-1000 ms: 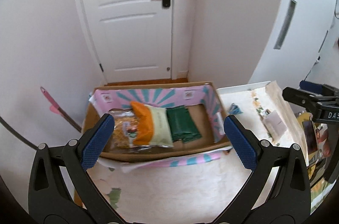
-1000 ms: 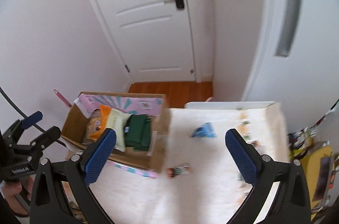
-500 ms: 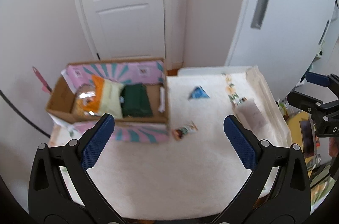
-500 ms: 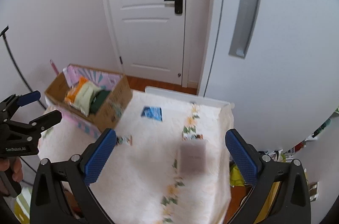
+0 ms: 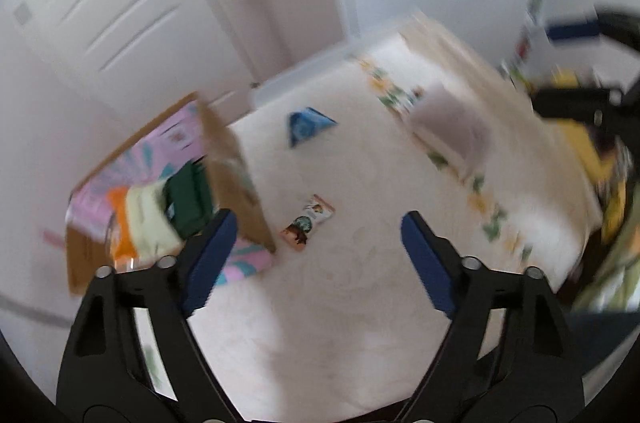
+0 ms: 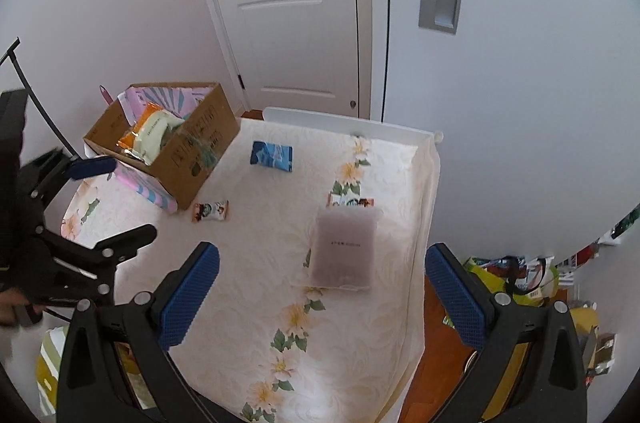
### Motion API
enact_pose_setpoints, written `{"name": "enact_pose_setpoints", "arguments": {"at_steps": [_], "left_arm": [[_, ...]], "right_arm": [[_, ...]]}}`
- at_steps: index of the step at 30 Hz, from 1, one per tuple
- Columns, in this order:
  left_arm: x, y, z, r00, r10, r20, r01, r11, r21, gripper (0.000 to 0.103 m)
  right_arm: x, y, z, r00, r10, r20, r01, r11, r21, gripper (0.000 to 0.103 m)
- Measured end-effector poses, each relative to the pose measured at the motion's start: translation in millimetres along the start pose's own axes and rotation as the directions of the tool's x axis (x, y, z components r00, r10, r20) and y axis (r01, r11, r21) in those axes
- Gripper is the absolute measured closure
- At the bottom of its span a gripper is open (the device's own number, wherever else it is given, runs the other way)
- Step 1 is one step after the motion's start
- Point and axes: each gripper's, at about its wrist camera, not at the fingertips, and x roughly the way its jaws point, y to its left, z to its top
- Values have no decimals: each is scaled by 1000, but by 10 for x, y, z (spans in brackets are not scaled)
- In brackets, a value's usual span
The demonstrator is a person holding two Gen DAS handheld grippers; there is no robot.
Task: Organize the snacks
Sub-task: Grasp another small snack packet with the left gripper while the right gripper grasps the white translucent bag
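Observation:
A cardboard box (image 6: 200, 151) with a pink striped lining stands at the table's far left and holds orange, pale green and dark green packets (image 6: 154, 131). It also shows in the blurred left wrist view (image 5: 236, 175). Loose on the cloth lie a blue packet (image 6: 272, 155), a small brown-and-white packet (image 6: 211, 211) beside the box, a mauve pouch (image 6: 343, 247) and a small packet (image 6: 351, 201) behind it. My left gripper (image 5: 316, 255) is open and empty above the small packet (image 5: 307, 225). My right gripper (image 6: 320, 295) is open and empty above the table's near part.
The table carries a cream flowered cloth (image 6: 288, 323) and stands against a white wall and door (image 6: 296, 15). Bags and clutter (image 6: 520, 279) lie on the floor to the right. The left gripper also shows at the left of the right wrist view (image 6: 108, 199).
Both grippers have swung right, away from the box. The left wrist view is now tilted and blurred and sits closer to the small packet. The right gripper now faces the mauve pouch.

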Motion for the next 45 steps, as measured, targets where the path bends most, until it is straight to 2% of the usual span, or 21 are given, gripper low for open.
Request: {"name": "enact_pose_setpoints", "arguments": {"at_steps": [2, 4, 5, 8, 10, 11, 12, 15, 18, 22, 23, 27, 29, 30, 35, 36, 39, 45], "left_arm": [[133, 2, 111, 997, -53, -53, 58, 994, 96, 25], [316, 33, 255, 986, -92, -140, 117, 976, 182, 26], [448, 61, 353, 973, -107, -207, 153, 963, 223, 26], [745, 69, 515, 935, -124, -331, 227, 929, 293, 29], [942, 29, 536, 911, -100, -401, 250, 906, 341, 37], [1066, -6, 529, 892, -80, -444, 262, 893, 366, 39], [1131, -6, 514, 881, -70, -468, 270, 887, 376, 41], [1366, -90, 404, 838, -27, -545, 303, 854, 424, 42], [1517, -132, 276, 809, 30, -587, 309, 828, 468, 46], [1631, -106, 182, 790, 65, -609, 305, 821, 483, 60], [1649, -94, 163, 786, 68, -614, 306, 821, 482, 61], [1659, -64, 138, 777, 45, -627, 326, 824, 463, 64], [1651, -45, 123, 765, 15, -643, 355, 824, 441, 73], [1645, -40, 117, 754, -10, -657, 378, 825, 421, 83], [1658, -16, 143, 756, -28, -654, 388, 825, 412, 84], [1653, -11, 151, 760, -46, -649, 402, 818, 412, 84], [1590, 39, 127, 770, -65, -634, 398, 826, 399, 84], [1305, 135, 165, 807, -158, -569, 397, 858, 325, 84]], "right_arm": [[32, -35, -33, 1000, -9, -5, 9, 1000, 3, 0], [53, -69, -54, 1000, -16, -4, 16, 1000, 13, 0], [70, -90, -62, 1000, -19, -5, 19, 1000, 24, 0], [143, -170, -89, 1000, -18, -3, 18, 997, 76, 0], [190, -215, -103, 1000, -19, 2, 19, 993, 113, 0], [206, -233, -108, 1000, -18, 4, 17, 991, 130, 0], [215, -247, -109, 1000, -18, 7, 16, 989, 146, 0], [234, -288, -110, 1000, -18, 17, 14, 983, 183, 0], [247, -328, -119, 999, -25, 23, 20, 978, 210, 0], [261, -383, -125, 999, -39, 29, 31, 972, 232, 0], [263, -395, -126, 999, -42, 30, 34, 971, 238, 0], [273, -420, -139, 998, -49, 33, 39, 966, 255, 0], [286, -427, -148, 998, -51, 30, 41, 965, 259, 0], [299, -432, -154, 998, -49, 26, 41, 964, 262, 0], [327, -443, -186, 999, -45, 9, 41, 963, 267, 0], [326, -442, -189, 999, -45, 7, 41, 963, 266, 0], [325, -434, -195, 999, -46, -2, 45, 964, 262, 0], [370, -398, -173, 999, -34, -34, 42, 969, 242, 0]]}}
